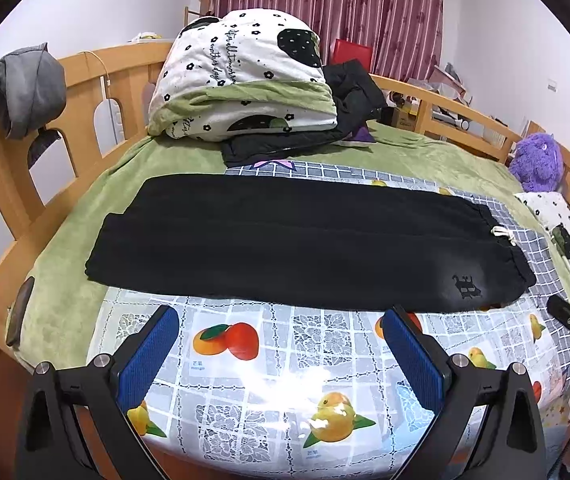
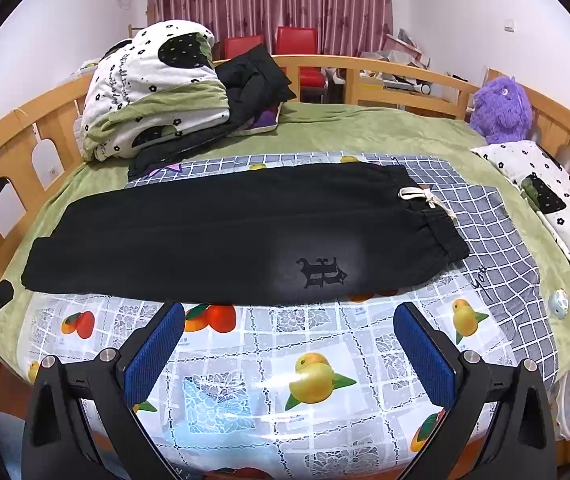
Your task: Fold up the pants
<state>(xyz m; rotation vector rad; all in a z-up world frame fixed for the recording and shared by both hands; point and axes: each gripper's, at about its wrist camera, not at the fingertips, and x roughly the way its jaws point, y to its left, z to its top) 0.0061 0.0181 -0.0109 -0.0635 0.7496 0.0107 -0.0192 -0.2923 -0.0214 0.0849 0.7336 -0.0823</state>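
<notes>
Left wrist view: our left gripper [image 1: 281, 314] hovers with its jaws spread wide and nothing between the blue ribbed pads [image 1: 147, 358], just short of the near long edge of the black pants [image 1: 285, 240]. The pants lie flat and lengthwise across the glossy fruit-print tablecloth [image 1: 269, 364] on the bed, already doubled leg on leg, cuffs toward the left edge of the cloth, elastic waistband [image 1: 521, 256] toward the right. The tip of our right gripper [image 1: 565, 312] shows at the right margin, near the waistband corner. Risks as we judge them: the tablecloth looks slick plastic, so a pinch at the pants' edge could drag the whole garment instead of lifting one end; the fabric reads thick and soft, so a shallow bite may take only the top layer and split the legs apart. Right wrist view: our right gripper [image 2: 289, 316] is likewise released and empty, jaws parted, just before the near edge below the stitched emblem [image 2: 323, 274]. The cream drawstring [image 2: 425, 198] hangs loose off the waistband and could snag or trail out of the fold. Glare on the cloth hides its surface in front of the pads. A grey checked sheet [image 2: 497, 236] underlies the waistband end, and a clumsy grab there might pick it up too.
</notes>
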